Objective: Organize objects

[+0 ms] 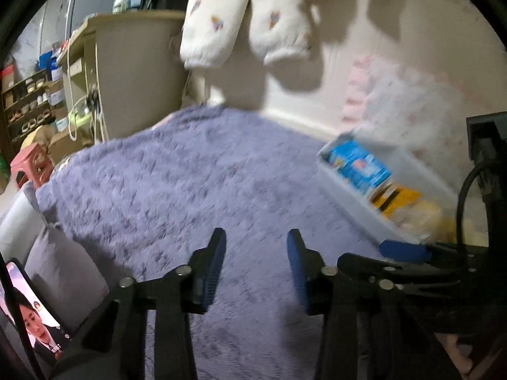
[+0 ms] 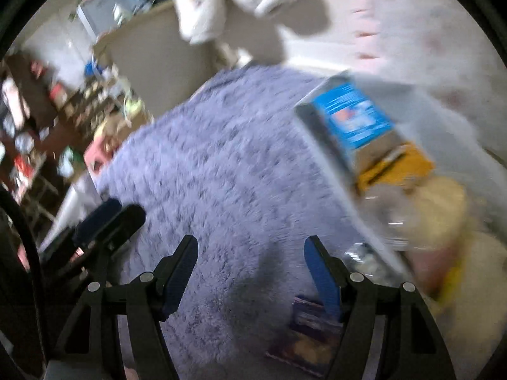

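Blue box [image 2: 351, 115] lies in white bin [image 1: 355, 202]; both grippers [image 1: 256, 266] [image 2: 250, 272] gape empty

My left gripper [image 1: 256, 269] over purple fluffy blanket [image 1: 190, 174], jaws apart, nothing between pads. White bin [image 1: 355, 202] at blanket's right edge by wall, holding blue box [image 1: 358, 164] and yellow box [image 1: 396, 199] (both blurred). My right gripper [image 1: 408, 250] near bin's front corner. White socks [image 1: 244, 22] hang above blanket's far end. Phone [image 1: 31, 316] at blanket's near-left.
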A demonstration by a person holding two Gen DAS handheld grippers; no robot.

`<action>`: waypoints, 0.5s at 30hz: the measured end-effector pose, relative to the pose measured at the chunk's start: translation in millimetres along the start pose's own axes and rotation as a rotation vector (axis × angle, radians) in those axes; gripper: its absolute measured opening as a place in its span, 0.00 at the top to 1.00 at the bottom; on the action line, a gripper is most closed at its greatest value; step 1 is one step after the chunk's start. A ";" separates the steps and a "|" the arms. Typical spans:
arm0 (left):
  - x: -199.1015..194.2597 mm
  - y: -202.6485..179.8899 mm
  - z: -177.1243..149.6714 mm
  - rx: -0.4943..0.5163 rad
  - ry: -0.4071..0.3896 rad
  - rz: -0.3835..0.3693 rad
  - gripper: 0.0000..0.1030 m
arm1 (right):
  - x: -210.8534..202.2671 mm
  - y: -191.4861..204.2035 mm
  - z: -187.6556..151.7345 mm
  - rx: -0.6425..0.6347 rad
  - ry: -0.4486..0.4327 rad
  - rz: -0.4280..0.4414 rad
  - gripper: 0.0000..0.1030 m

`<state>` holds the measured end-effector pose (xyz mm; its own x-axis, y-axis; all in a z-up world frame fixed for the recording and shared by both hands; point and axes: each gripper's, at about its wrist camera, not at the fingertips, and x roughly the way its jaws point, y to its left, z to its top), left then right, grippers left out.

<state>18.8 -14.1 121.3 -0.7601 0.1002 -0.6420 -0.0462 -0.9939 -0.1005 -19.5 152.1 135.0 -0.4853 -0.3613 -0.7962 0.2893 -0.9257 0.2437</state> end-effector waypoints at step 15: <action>30.1 -6.3 -11.5 0.029 0.006 0.056 0.72 | 98.2 2.0 -45.4 -0.233 -0.010 -0.207 0.04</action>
<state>3.7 -4.3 93.9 -0.7579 0.0451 -0.6508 -0.0230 -0.9988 -0.0424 -29.2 119.9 32.1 -0.5616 -0.1699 -0.8098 0.3640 -0.9296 -0.0574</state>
